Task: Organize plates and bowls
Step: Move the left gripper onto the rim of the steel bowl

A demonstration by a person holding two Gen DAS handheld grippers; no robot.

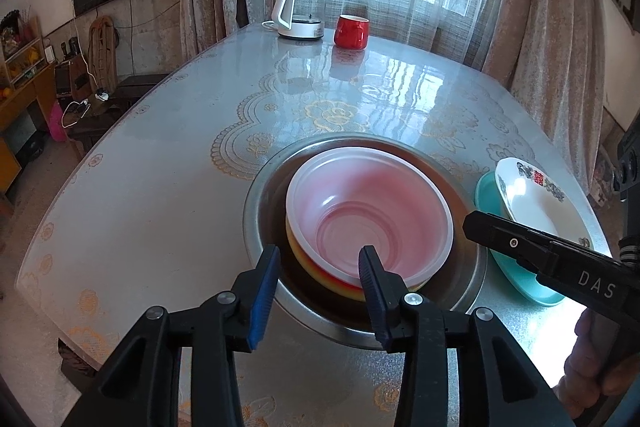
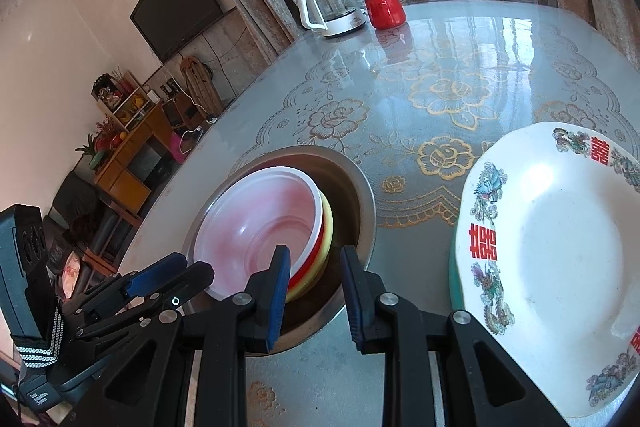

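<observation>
Three nested bowls [image 1: 370, 211] are sitting in a steel basin [image 1: 260, 227] near the worktop's [image 1: 160, 187] front edge. Left gripper's [image 1: 318, 291] jaws are standing part open astride the bowls' near rims, gripping nothing; right gripper's [image 2: 316, 297] jaws are hanging narrowly apart, empty.

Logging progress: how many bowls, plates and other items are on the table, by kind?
Bowls: 4, steel basin, translucent bowl, red bowl, yellow bowl
Plates: 2, white plate, teal plate
Kettle: 1
Red mug: 1
Total: 8
</observation>
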